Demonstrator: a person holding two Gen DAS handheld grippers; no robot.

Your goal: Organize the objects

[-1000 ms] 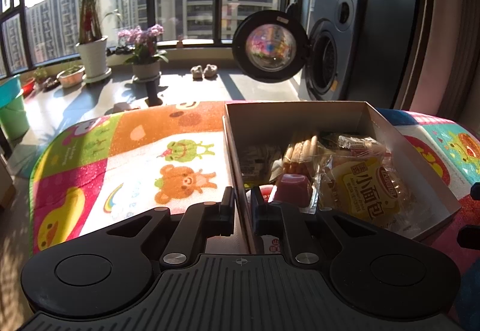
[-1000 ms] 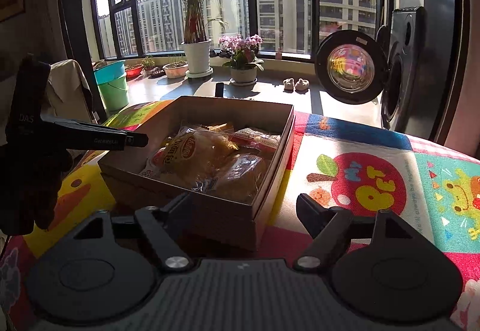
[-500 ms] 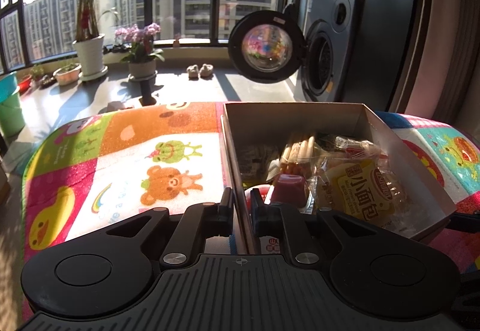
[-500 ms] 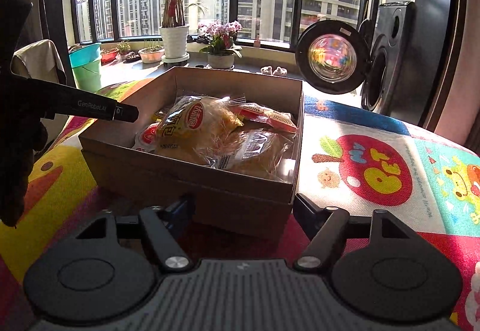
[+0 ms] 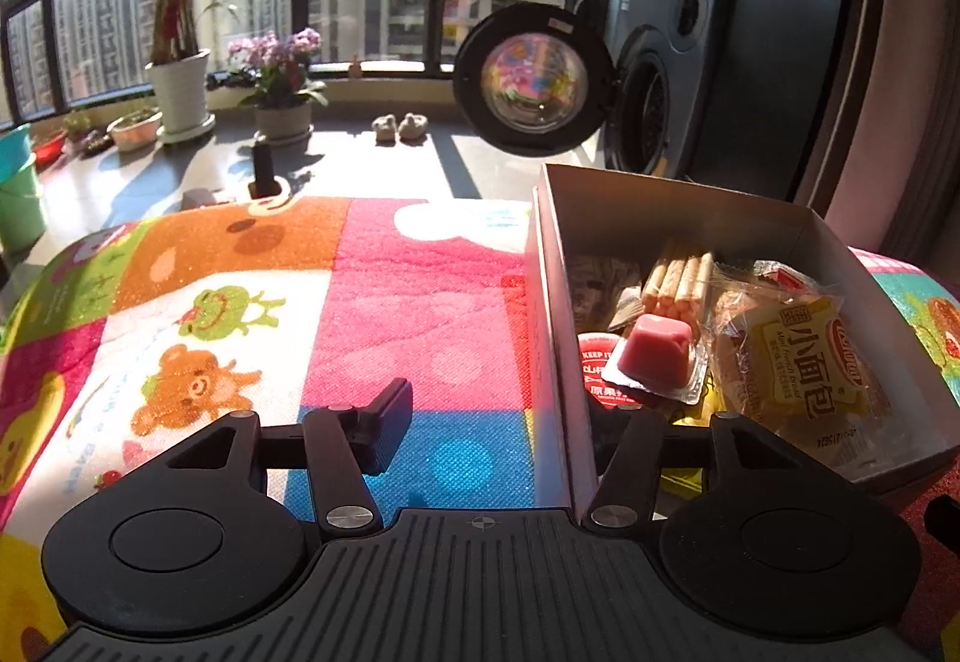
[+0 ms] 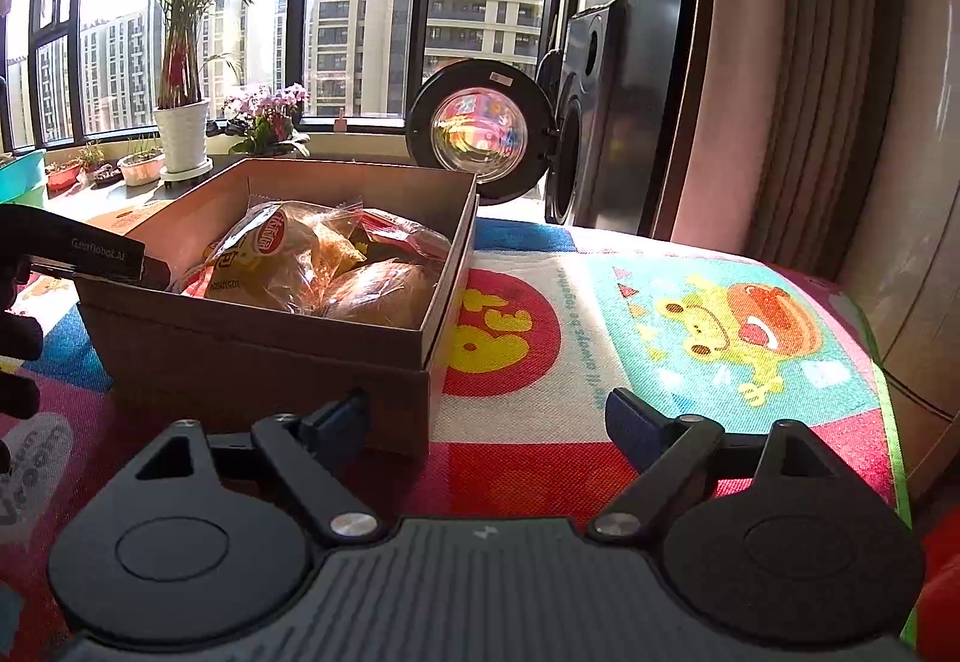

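A brown cardboard box (image 5: 660, 206) sits on a colourful play mat (image 5: 390, 302). It holds a pink jelly cup (image 5: 657, 353), a yellow bread bag (image 5: 798, 356), biscuit sticks (image 5: 678, 278) and other wrapped snacks. My left gripper (image 5: 498, 410) is open and straddles the box's left wall, with one finger outside and one inside. In the right wrist view the box (image 6: 252, 362) shows its near side, with bread bags (image 6: 270, 254) piled inside. My right gripper (image 6: 486, 410) is open at the box's near right corner and holds nothing. A left gripper finger (image 6: 108, 257) shows at the box's left edge.
A washing machine with its round door (image 5: 534, 89) open stands behind the mat. Potted plants (image 5: 180, 86), a flower pot (image 5: 282, 116) and slippers (image 5: 399, 127) are on the sunny floor by the window. A curtain (image 6: 840, 122) borders the mat's right side.
My left gripper was shut on the box's left wall and is now open around it. The box now sits further right in the left view and further left in the right view.
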